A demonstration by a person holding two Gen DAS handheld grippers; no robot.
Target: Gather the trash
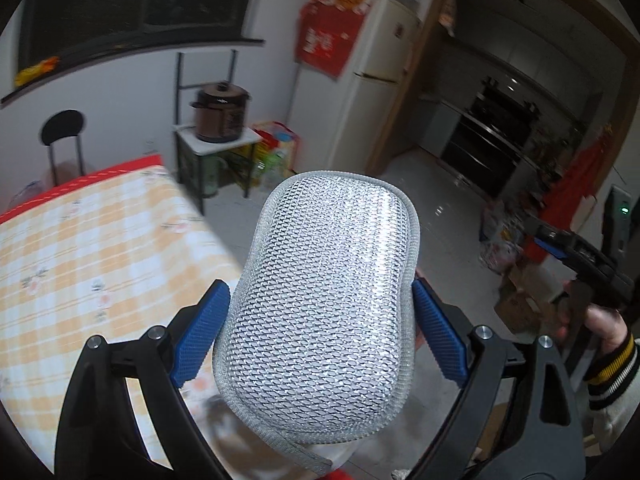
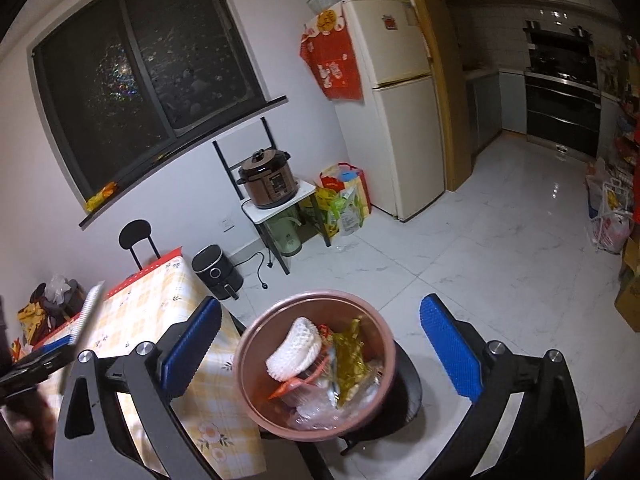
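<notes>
My left gripper (image 1: 320, 320) is shut on a silver mesh scouring pad (image 1: 324, 304), held upright beside the table edge. Seen edge-on, the pad (image 2: 86, 316) also shows at the left of the right wrist view. My right gripper (image 2: 320, 344) is open and empty, hovering above a pink trash bin (image 2: 248, 380). The bin holds white foam netting (image 2: 294, 350), a gold wrapper (image 2: 350, 360), clear plastic and red scraps. The right gripper (image 1: 576, 256) appears at the right edge of the left wrist view, in a hand.
A table with a yellow checked cloth (image 2: 160, 320) stands left of the bin. A black chair seat (image 2: 404, 396) lies under the bin. Beyond are an air fryer (image 2: 216, 270), a pressure cooker on a stand (image 2: 270, 180), a fridge (image 2: 400, 100) and white tiled floor (image 2: 480, 248).
</notes>
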